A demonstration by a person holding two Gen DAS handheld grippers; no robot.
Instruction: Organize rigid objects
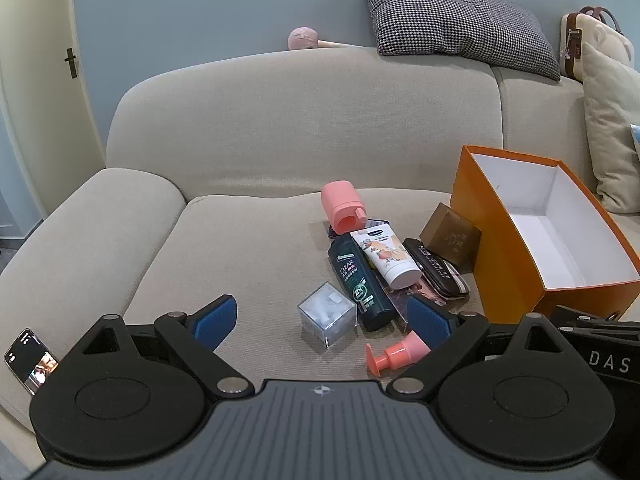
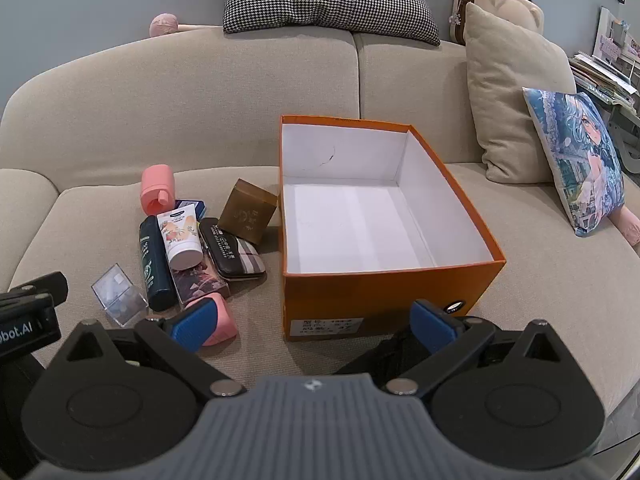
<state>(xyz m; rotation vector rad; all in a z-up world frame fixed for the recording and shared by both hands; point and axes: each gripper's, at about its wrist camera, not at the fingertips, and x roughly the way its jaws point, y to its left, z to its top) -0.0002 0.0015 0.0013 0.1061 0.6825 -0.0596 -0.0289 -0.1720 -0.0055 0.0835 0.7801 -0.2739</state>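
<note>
Orange box (image 2: pixel 384 292): held empty ahead of spread right gripper (image 2: pixel 316 322). Phone (image 1: pixel 30 360): seen only beside spread left gripper (image 1: pixel 324 320).

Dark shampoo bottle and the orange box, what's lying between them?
Right wrist view: between the bottle and box lie a white tube, a dark case and a brown box.

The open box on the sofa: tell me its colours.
Box: orange outside, white inside; right wrist view.
</note>
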